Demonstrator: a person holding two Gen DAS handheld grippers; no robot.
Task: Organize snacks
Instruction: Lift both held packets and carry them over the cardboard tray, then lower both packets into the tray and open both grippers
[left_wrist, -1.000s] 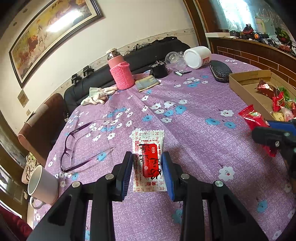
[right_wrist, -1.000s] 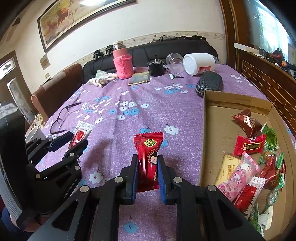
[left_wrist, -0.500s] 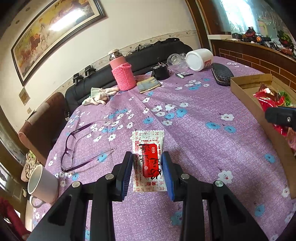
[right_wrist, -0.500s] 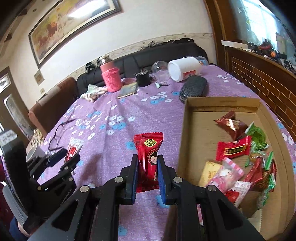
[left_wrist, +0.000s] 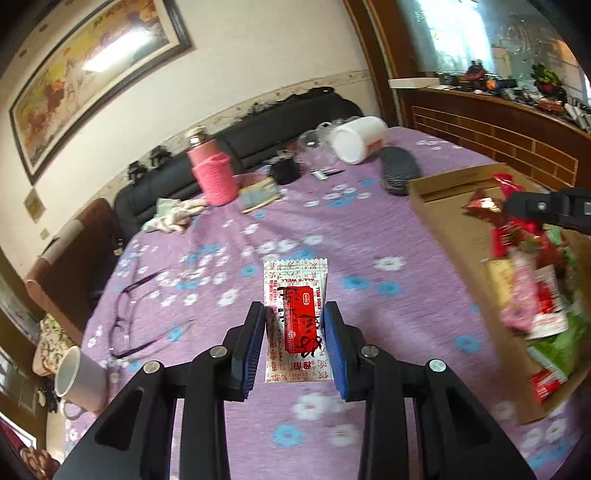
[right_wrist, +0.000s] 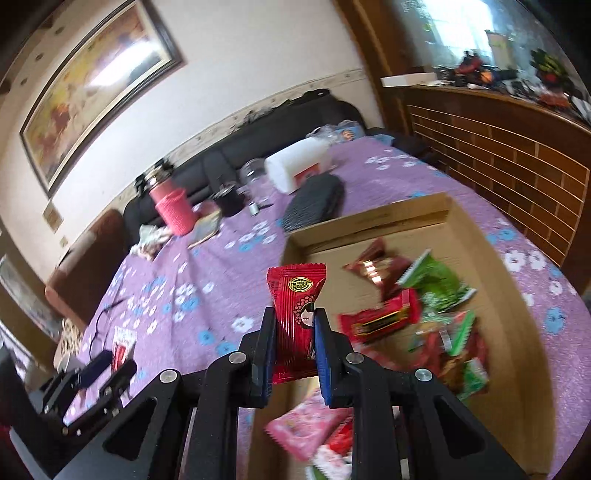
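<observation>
My left gripper (left_wrist: 294, 326) is shut on a white packet with a red label (left_wrist: 295, 291), held above the purple flowered tablecloth (left_wrist: 229, 236). My right gripper (right_wrist: 294, 328) is shut on a red snack packet with a cartoon face (right_wrist: 295, 291). It hangs over the near-left wall of the open cardboard box (right_wrist: 369, 221), which holds several wrapped snacks (right_wrist: 436, 284). The left wrist view shows the box (left_wrist: 443, 206) at the right, with the right gripper (left_wrist: 546, 210) above it. The left gripper (right_wrist: 110, 365) appears low at the left of the right wrist view.
At the table's far side stand a pink sleeved bottle (left_wrist: 212, 173), a tipped white jar (left_wrist: 356, 138), a black case (left_wrist: 399, 171) and a small notebook (left_wrist: 260, 192). Glasses (left_wrist: 136, 317) and a white mug (left_wrist: 79, 376) lie at the left. A brick ledge (right_wrist: 517, 158) runs on the right.
Both grippers moved right toward the box with their packets still held. The right one went from over the tablecloth to over the box's left wall and rolled; the box now looms larger in the left wrist view.
</observation>
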